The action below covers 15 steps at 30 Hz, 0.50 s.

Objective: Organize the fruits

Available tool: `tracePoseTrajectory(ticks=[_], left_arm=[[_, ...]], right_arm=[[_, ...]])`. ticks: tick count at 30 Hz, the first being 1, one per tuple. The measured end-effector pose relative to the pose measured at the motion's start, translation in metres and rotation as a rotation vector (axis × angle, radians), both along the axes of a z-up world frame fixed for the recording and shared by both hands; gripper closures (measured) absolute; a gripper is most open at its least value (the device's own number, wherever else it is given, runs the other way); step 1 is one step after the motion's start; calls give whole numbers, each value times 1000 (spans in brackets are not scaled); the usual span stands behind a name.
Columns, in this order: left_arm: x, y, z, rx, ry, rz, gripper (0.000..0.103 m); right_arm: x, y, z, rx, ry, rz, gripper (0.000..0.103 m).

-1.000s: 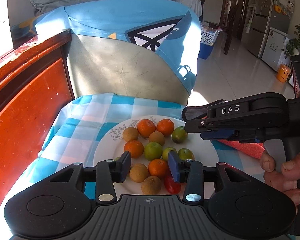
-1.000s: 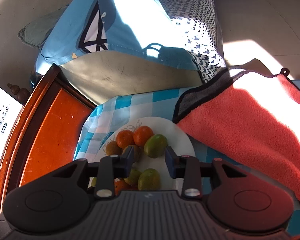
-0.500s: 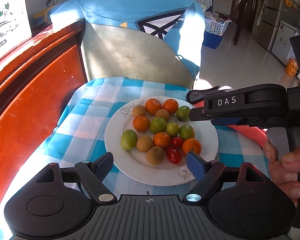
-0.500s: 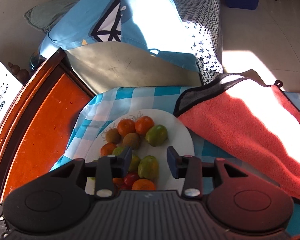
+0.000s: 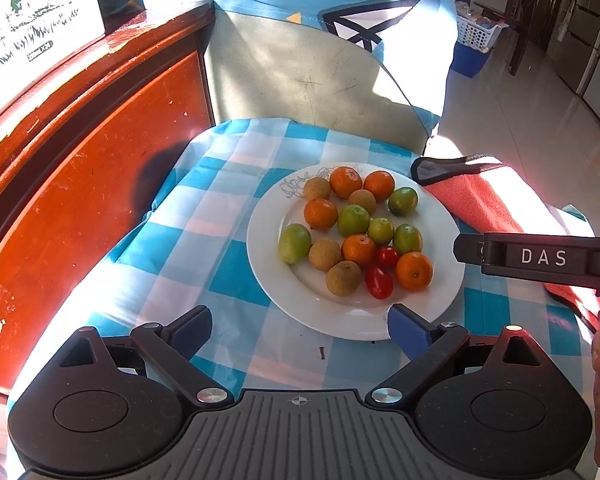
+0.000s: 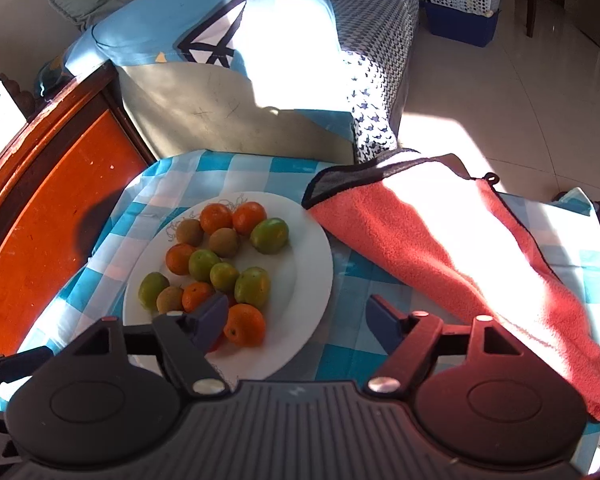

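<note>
The fruits [image 5: 356, 232] are all piled on a white plate [image 5: 284, 288] on the blue checkered tablecloth [image 5: 188, 232]: small oranges, green citrus, brownish longan-looking ones, two cherry tomatoes. Left gripper [image 5: 300, 330] is spread wide just near of the plate, holding nothing. Right gripper [image 6: 298, 320] is spread too, and says "DAS" on its side. Coral towel [image 6: 440, 256] lies to the right.

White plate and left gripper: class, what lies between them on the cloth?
Only checked tablecloth with one small dark speck, seen in the left wrist view.
</note>
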<state>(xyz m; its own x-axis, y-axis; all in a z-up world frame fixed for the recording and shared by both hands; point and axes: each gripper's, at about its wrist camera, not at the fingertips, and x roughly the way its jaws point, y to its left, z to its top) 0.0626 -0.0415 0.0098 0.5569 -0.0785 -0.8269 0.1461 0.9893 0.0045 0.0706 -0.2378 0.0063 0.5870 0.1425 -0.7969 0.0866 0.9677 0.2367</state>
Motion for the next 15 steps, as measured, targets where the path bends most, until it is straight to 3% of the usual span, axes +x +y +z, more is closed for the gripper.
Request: tracePoseTrajectory(ticks=[2, 9, 15], left_arm=[[2, 0, 0, 17, 6, 10, 6], [8, -1, -2, 63, 10, 26, 5], [17, 3, -6, 54, 34, 45, 5]], right_arm=[[-5, 1, 3, -36, 6, 0, 14], [-24, 2, 9, -90, 26, 4, 7], [-19, 5, 5, -105, 45, 4, 4]])
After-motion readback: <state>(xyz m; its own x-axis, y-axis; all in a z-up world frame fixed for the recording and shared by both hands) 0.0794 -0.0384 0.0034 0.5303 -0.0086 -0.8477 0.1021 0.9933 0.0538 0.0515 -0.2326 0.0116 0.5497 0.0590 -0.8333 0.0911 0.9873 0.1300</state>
